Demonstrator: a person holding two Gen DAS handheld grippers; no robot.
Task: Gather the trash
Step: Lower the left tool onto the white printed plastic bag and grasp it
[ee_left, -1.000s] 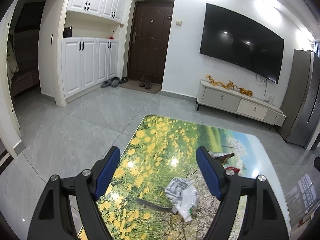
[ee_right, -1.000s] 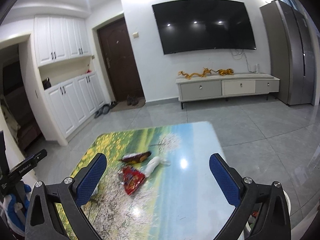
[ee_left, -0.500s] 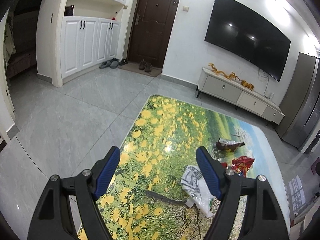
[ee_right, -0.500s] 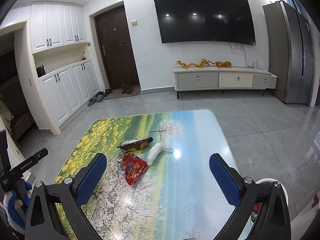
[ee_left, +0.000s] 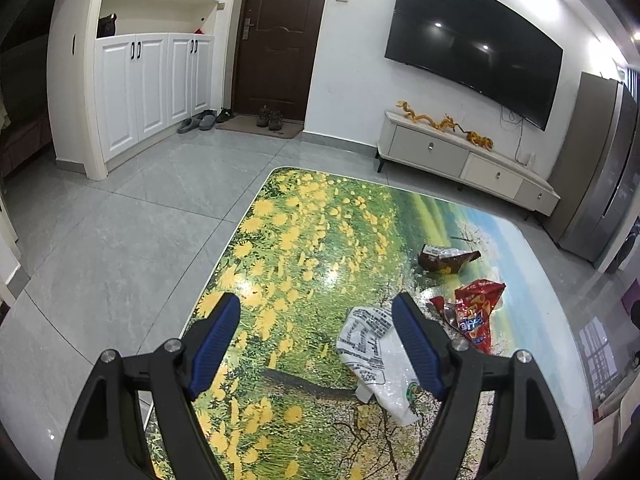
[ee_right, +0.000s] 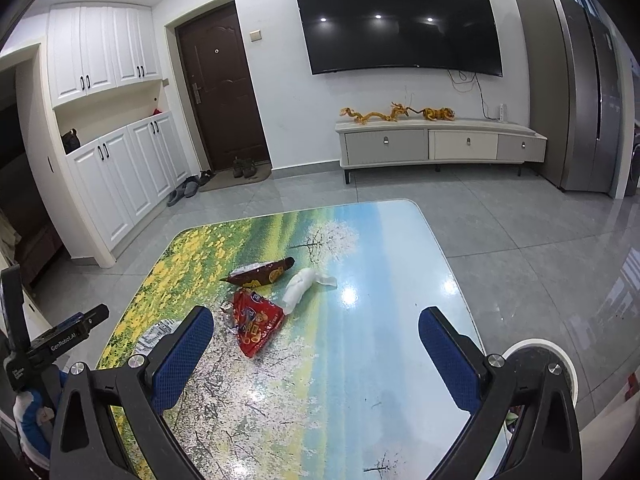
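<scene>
Trash lies on a low table with a flower-and-landscape print. A white printed plastic bag lies just under my left gripper's right finger; a sliver of it shows in the right wrist view. A red snack wrapper, a brown wrapper and a crumpled white tissue lie further on. My left gripper is open and empty above the table. My right gripper is open and empty, to the right of the red wrapper.
A white round bin stands beside the table's right edge, partly behind my right finger. A TV cabinet, a fridge, white cupboards and a dark door line the walls. Grey tiled floor surrounds the table.
Both views have tipped downward and moved forward over the table. The white bag has slid toward my left gripper's right finger, and the red and brown wrappers have come fully into the left view.
</scene>
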